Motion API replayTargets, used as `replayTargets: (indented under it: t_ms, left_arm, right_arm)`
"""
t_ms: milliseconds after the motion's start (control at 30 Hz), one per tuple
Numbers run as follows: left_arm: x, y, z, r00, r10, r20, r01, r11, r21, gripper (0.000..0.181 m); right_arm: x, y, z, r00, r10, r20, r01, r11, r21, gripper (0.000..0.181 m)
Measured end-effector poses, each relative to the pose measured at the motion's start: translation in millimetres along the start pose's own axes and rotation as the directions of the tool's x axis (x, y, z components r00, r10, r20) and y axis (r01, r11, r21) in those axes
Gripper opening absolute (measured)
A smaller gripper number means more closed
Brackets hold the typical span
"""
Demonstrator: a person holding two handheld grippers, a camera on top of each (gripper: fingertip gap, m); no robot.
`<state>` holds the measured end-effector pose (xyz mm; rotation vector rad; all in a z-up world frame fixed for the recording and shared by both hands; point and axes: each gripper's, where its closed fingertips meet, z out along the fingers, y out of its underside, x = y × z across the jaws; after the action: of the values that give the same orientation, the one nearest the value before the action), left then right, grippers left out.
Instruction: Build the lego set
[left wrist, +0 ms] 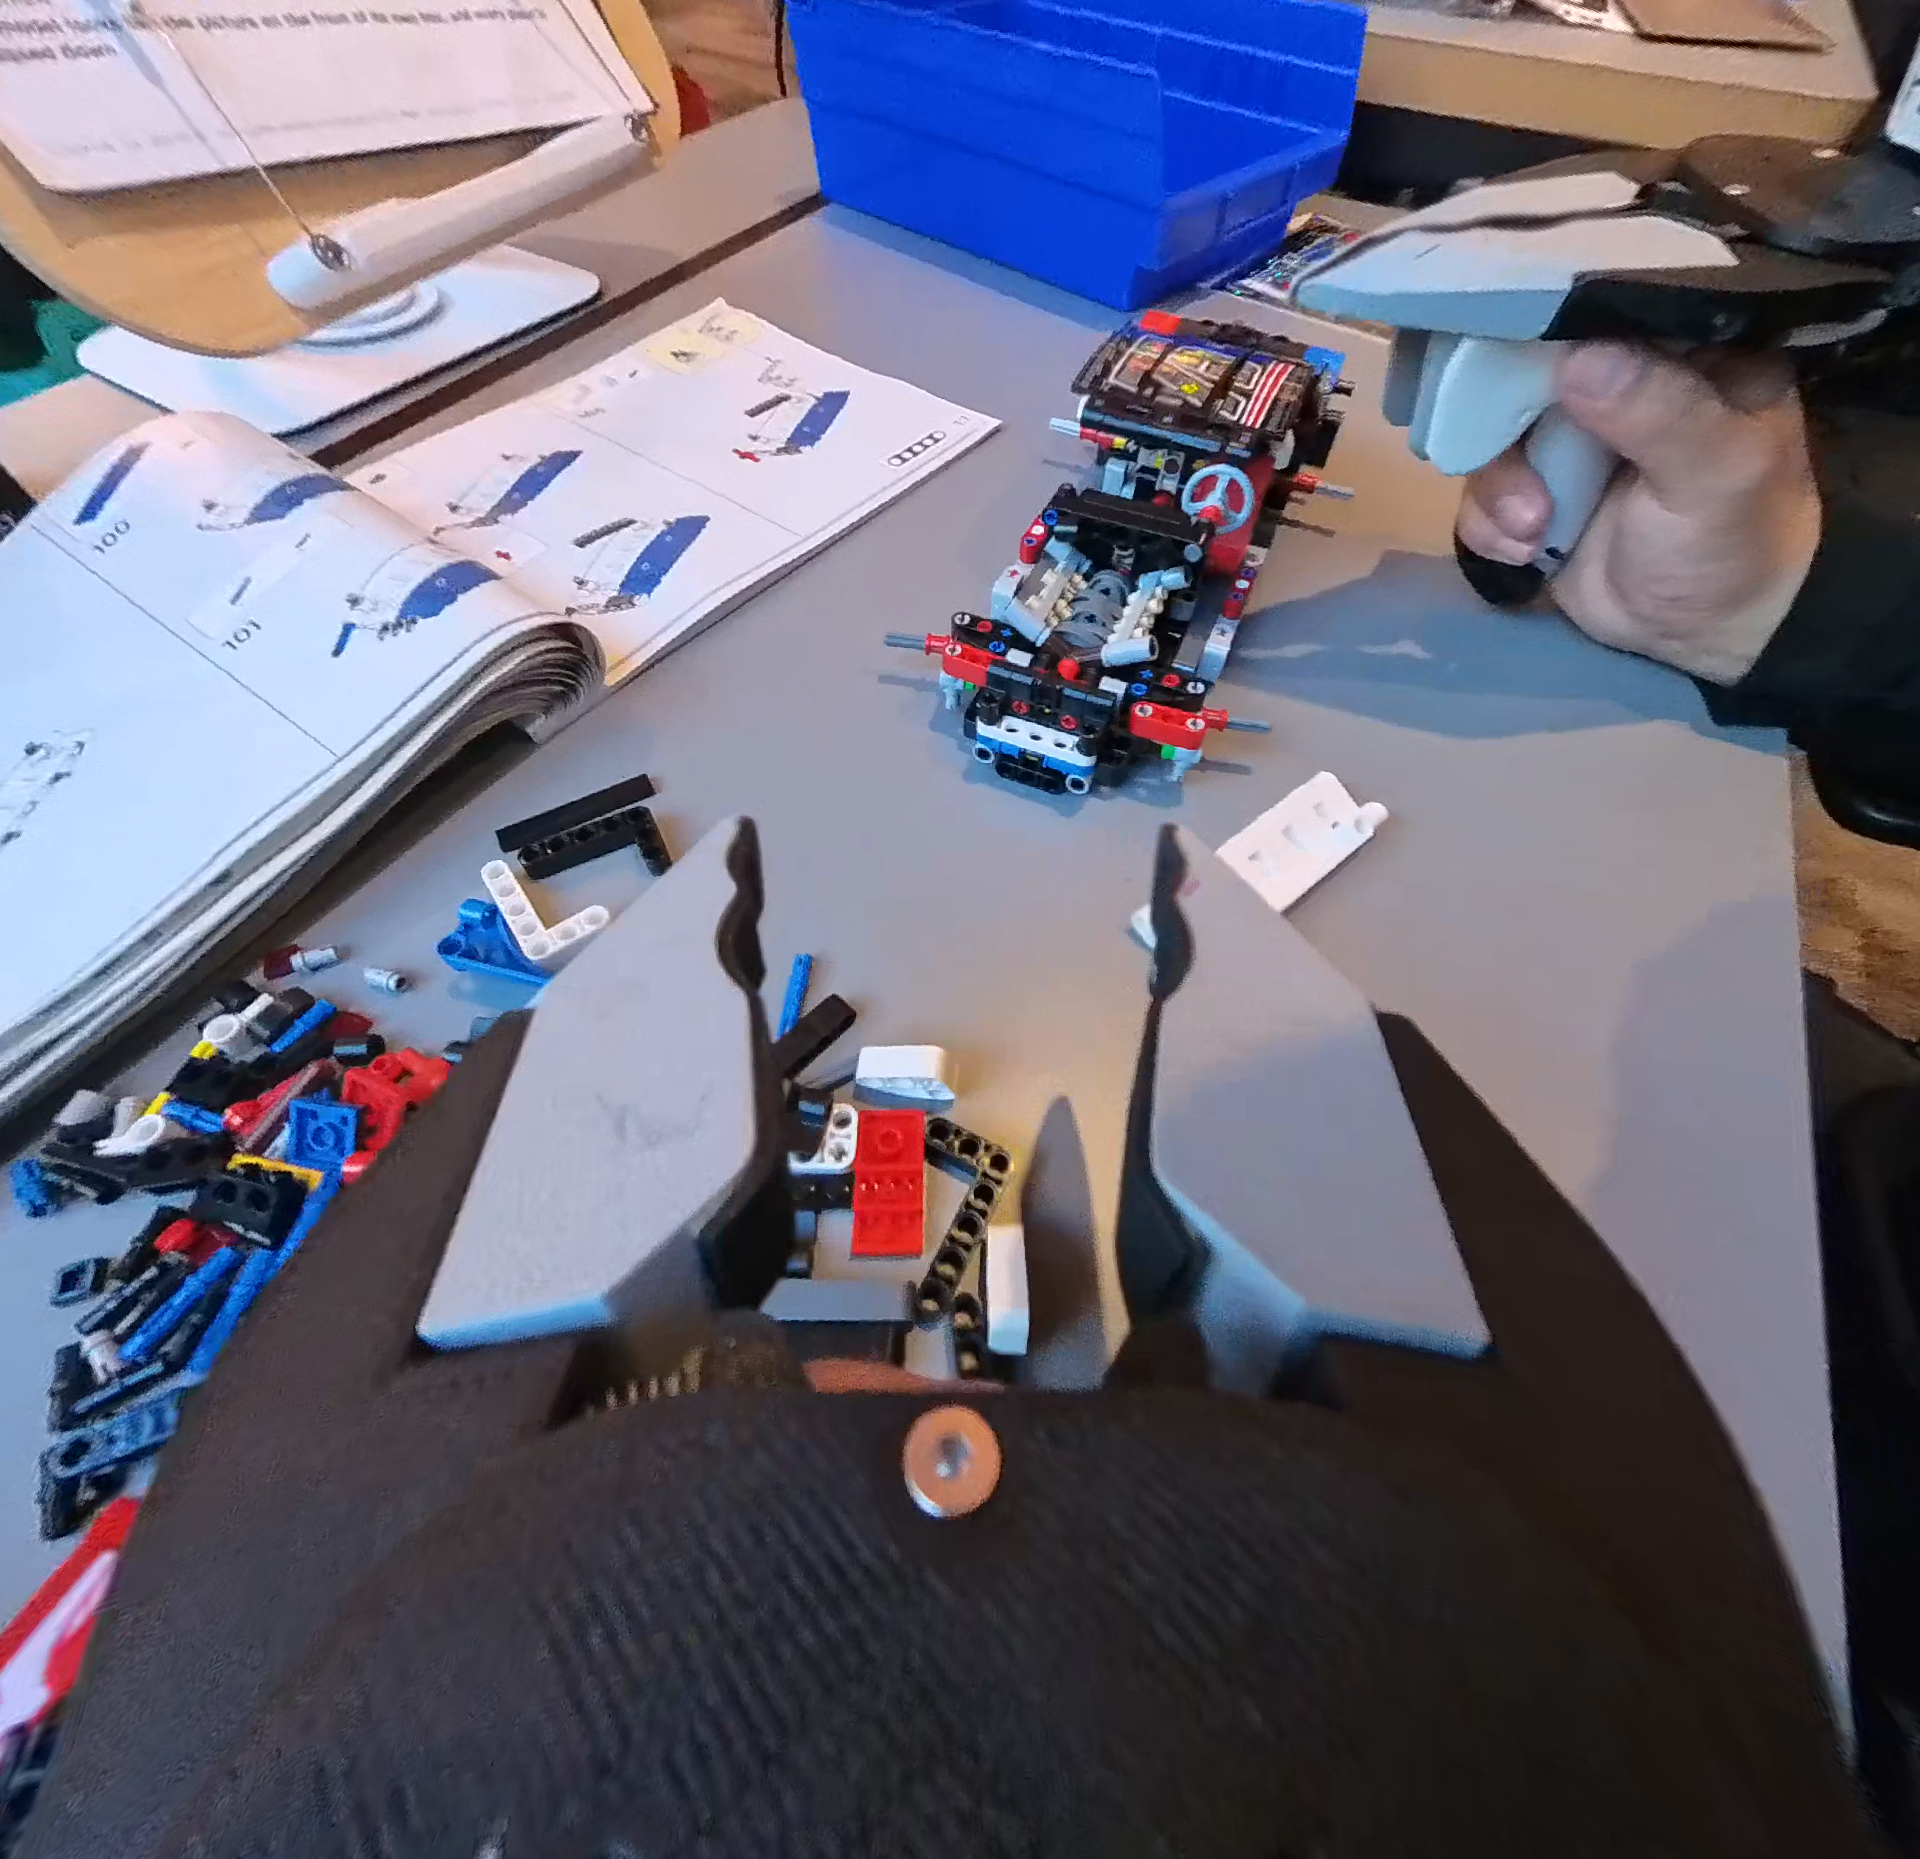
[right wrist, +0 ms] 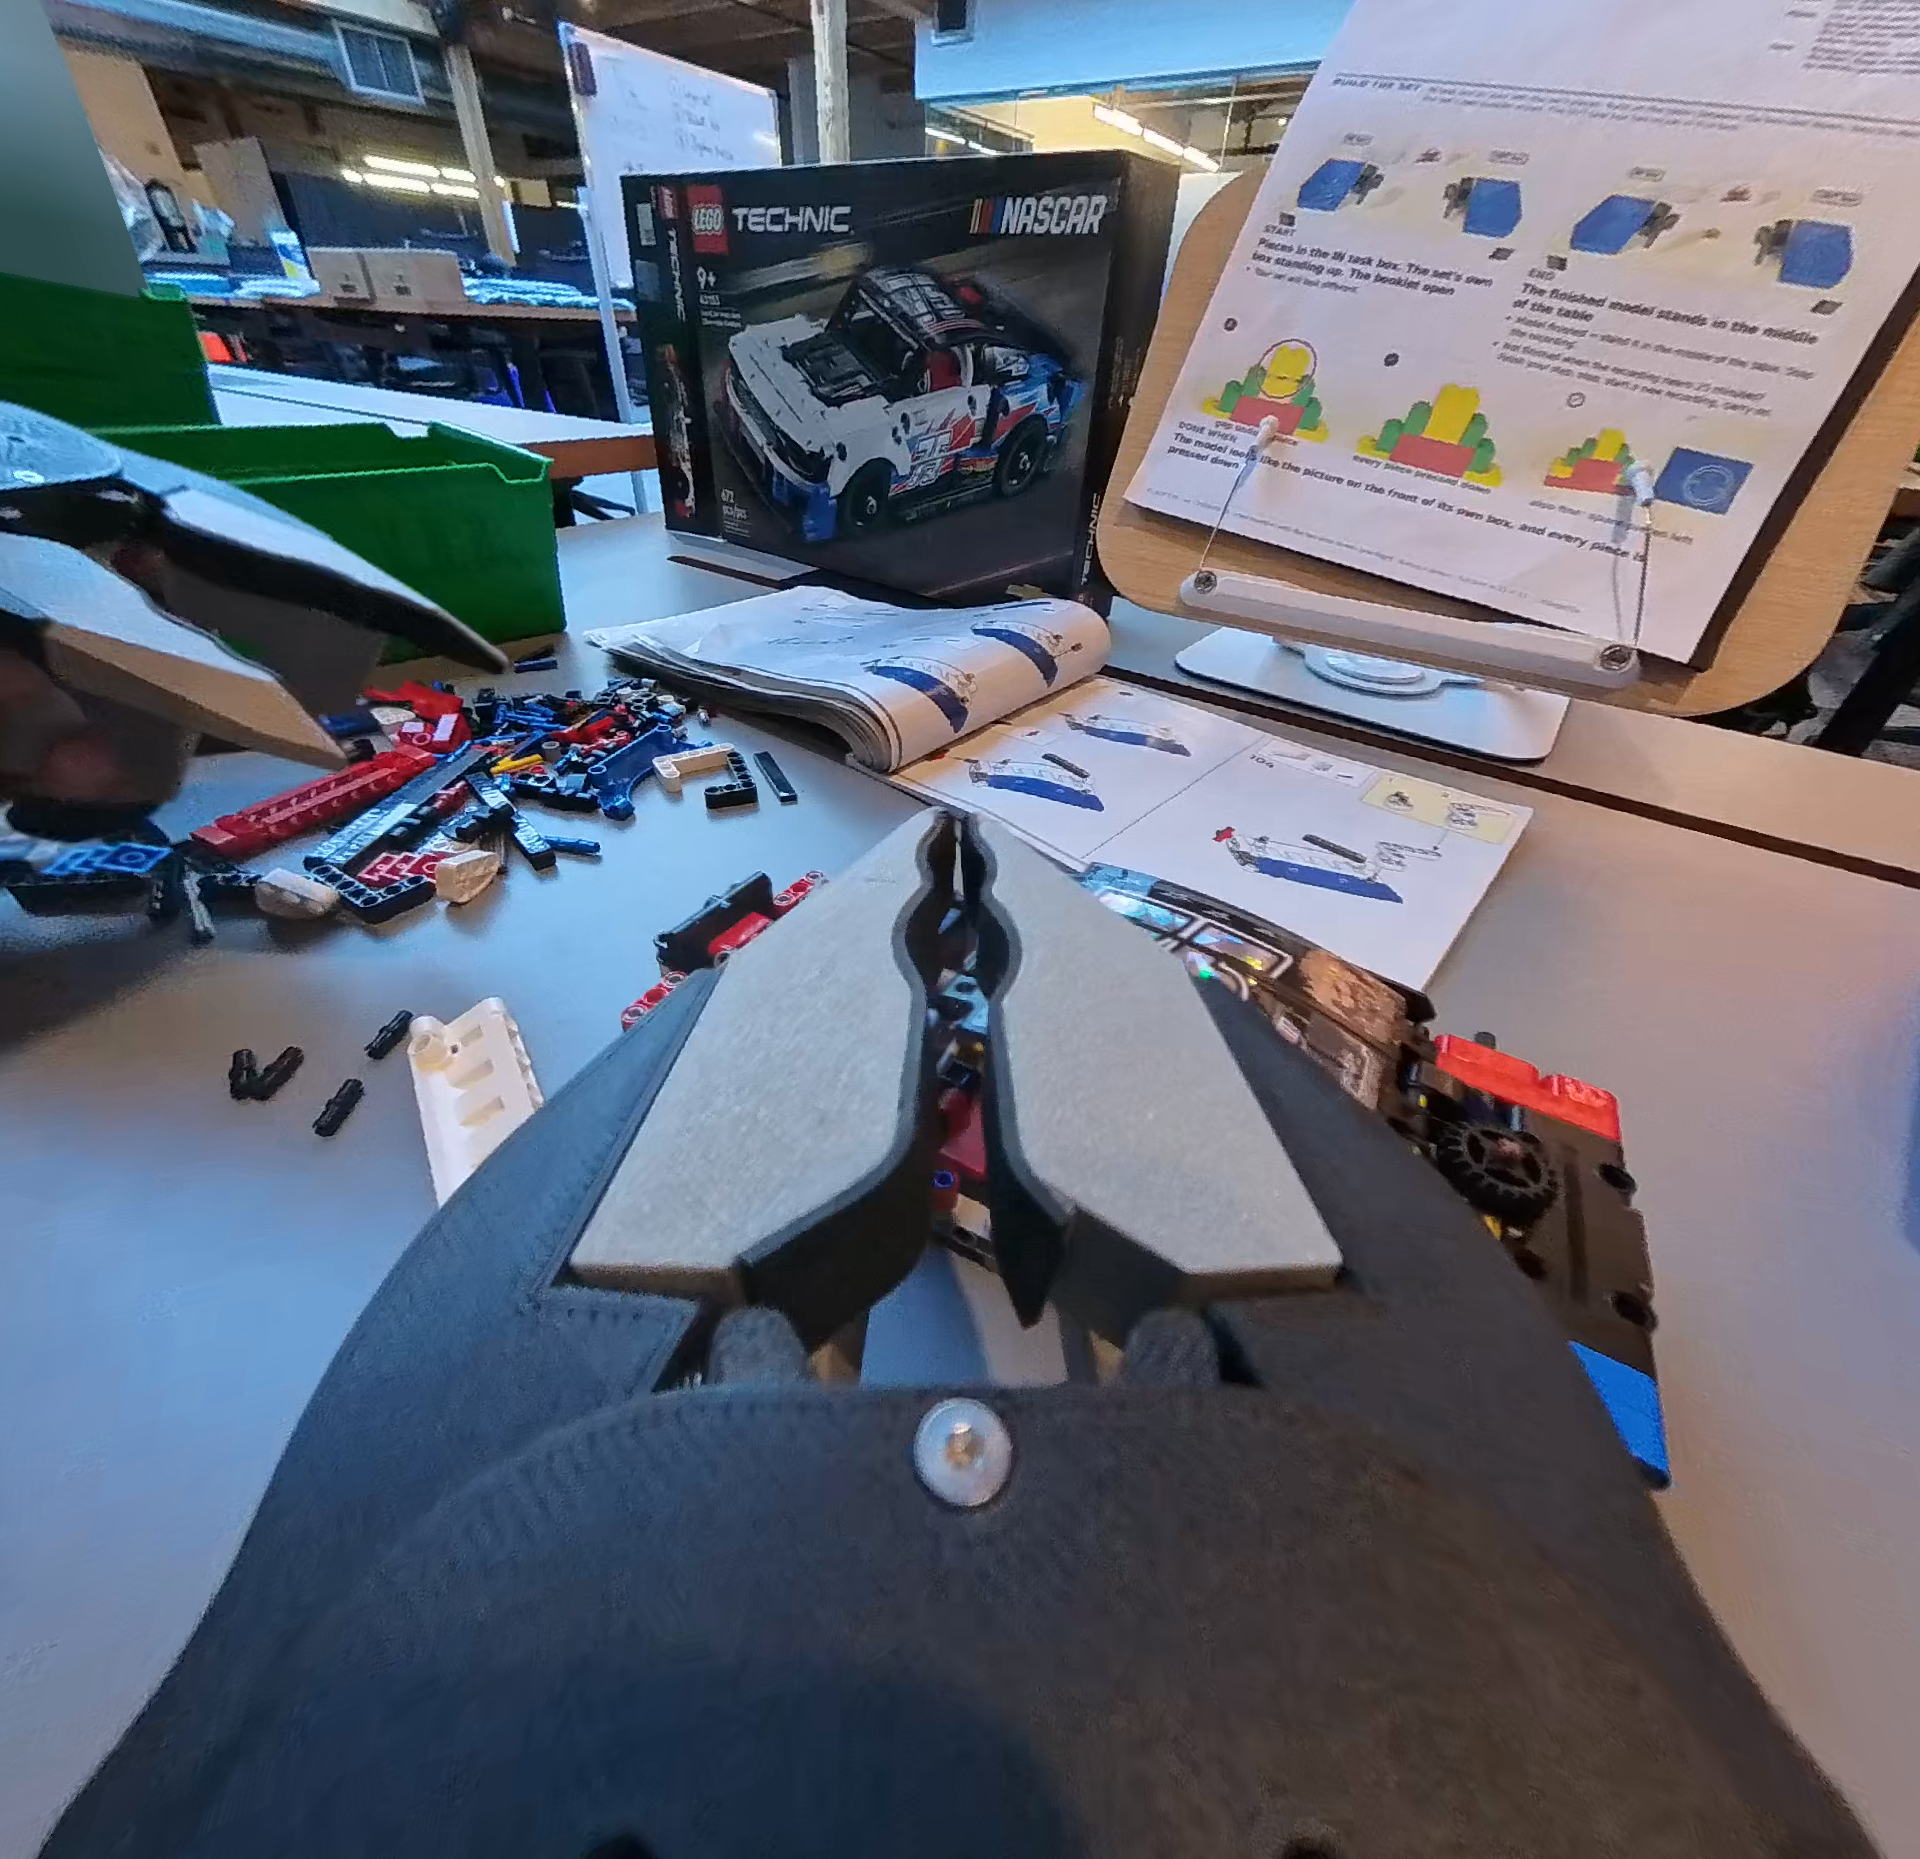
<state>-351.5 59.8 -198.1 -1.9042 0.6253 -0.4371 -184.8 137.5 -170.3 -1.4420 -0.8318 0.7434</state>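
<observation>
Left wrist view. The left tongs (left wrist: 956,843) stood wide open above the grey table (left wrist: 1507,1082), holding nothing, the two fingers well apart. Between and beneath them lay a red plate (left wrist: 889,1181) and a black beam with holes (left wrist: 961,1222), part of a pile of loose pieces (left wrist: 208,1165) spread to the near left. A white panel piece (left wrist: 1294,838) lay just beyond the right finger. Farther off, in the middle of the table, stood the partly built car (left wrist: 1132,573), its steering wheel and engine block exposed. The open instruction booklet (left wrist: 364,583) lay to the left; a blue bin (left wrist: 1070,116) stood at the far side. At the upper right, a hand (left wrist: 1652,531) held the right tongs (left wrist: 1330,287), which hung above the table to the right of the car, apart from it.

Right wrist view. The right tongs (right wrist: 958,833) were closed, fingertips meeting, with nothing visible between the tips. They hovered directly over the partly built car (right wrist: 1507,1134), which showed beneath and to the right of them; contact could not be judged. The white panel piece (right wrist: 468,1082) and several small black pins (right wrist: 301,1077) lay to the near left. The left tongs (right wrist: 395,697) hung over the pile of loose pieces (right wrist: 499,770). The set's box (right wrist: 883,375) stood upright at the far side, beside a green bin (right wrist: 416,521) and an instruction sheet on a stand (right wrist: 1507,355).
</observation>
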Motion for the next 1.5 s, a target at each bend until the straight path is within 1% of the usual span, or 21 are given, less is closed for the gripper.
replayTargets:
  t_ms: [67,167,267,333,367,433,500,567,633,767,967,1100,1200,1400,1500]
  left_arm:
    - [-1.7,-4.2,-3.1,0.999,0.036,0.014,-0.036,0.999,0.007,0.081]
    - [-1.3,-10.9,-5.1,0.996,0.085,0.028,-0.086,0.995,0.044,0.081]
    - [12.4,-7.1,-1.7,0.994,0.102,-0.039,-0.100,0.994,0.046,0.069]
    - [19.1,-3.7,-2.5,0.991,0.120,-0.060,-0.116,0.991,0.070,0.051]
    - [19.6,-3.1,-3.9,0.991,0.121,-0.054,-0.117,0.990,0.083,0.051]
    - [20.6,-5.9,-9.3,0.992,0.116,-0.047,-0.110,0.989,0.102,0.060]
    - [23.7,-11.7,-15.0,0.991,0.118,-0.058,-0.109,0.984,0.139,0.052]
    - [28.6,-15.4,-18.7,0.991,0.104,-0.084,-0.090,0.983,0.158,0.048]
    - [32.2,-17.1,-20.9,0.990,0.098,-0.098,-0.080,0.982,0.168,0.046]
    - [31.0,-14.0,-19.9,0.991,0.103,-0.084,-0.090,0.985,0.148,0.039]
    - [32.0,-9.3,-16.2,0.990,0.100,-0.097,-0.087,0.988,0.129,0.031]
    - [34.8,-6.5,-13.3,0.989,0.107,-0.104,-0.094,0.988,0.119,0.030]
    - [37.6,-3.4,-11.4,0.986,0.117,-0.117,-0.104,0.989,0.108,0.023]
    - [36.2,0.1,-8.3,0.987,0.113,-0.118,-0.102,0.990,0.095,0.023]
    - [34.9,0.6,-8.0,0.987,0.110,-0.115,-0.100,0.991,0.094,0.023]
  right_arm:
    - [-1.0,0.6,0.6,1.000,-0.006,0.001,0.006,1.000,-0.004,0.000]
    - [-1.2,0.4,0.7,1.000,-0.011,-0.001,0.011,1.000,-0.003,0.000]
    - [1.4,1.3,1.0,1.000,-0.009,-0.015,0.009,1.000,-0.008,0.003]
    - [2.8,3.2,2.1,1.000,-0.007,-0.021,0.006,1.000,-0.018,0.005]
    - [3.4,4.2,2.5,1.000,-0.005,-0.023,0.005,1.000,-0.023,0.006]
    - [4.7,5.4,3.0,0.999,-0.009,-0.031,0.008,1.000,-0.030,0.007]
    - [6.0,6.0,3.4,0.999,-0.013,-0.039,0.011,0.999,-0.033,0.007]
    - [8.7,7.2,3.5,0.999,-0.013,-0.053,0.011,0.999,-0.041,0.006]
    - [9.9,7.8,3.2,0.998,-0.010,-0.055,0.008,0.999,-0.043,0.001]
    - [9.3,9.3,3.4,0.999,-0.009,-0.049,0.007,0.999,-0.051,0.000]
    - [1.5,13.0,4.6,1.000,-0.021,-0.004,0.021,0.997,-0.076,0.000]
    - [1.0,10.2,3.0,1.000,-0.014,0.002,0.014,0.998,-0.059,0.000]
    - [1.5,8.1,1.6,1.000,-0.003,0.006,0.003,0.999,-0.046,0.000]
    - [-7.6,11.3,1.9,0.998,0.004,0.066,0.000,0.998,-0.067,0.000]
    - [-9.0,13.6,3.1,0.998,-0.010,0.068,0.016,0.997,-0.081,0.000]
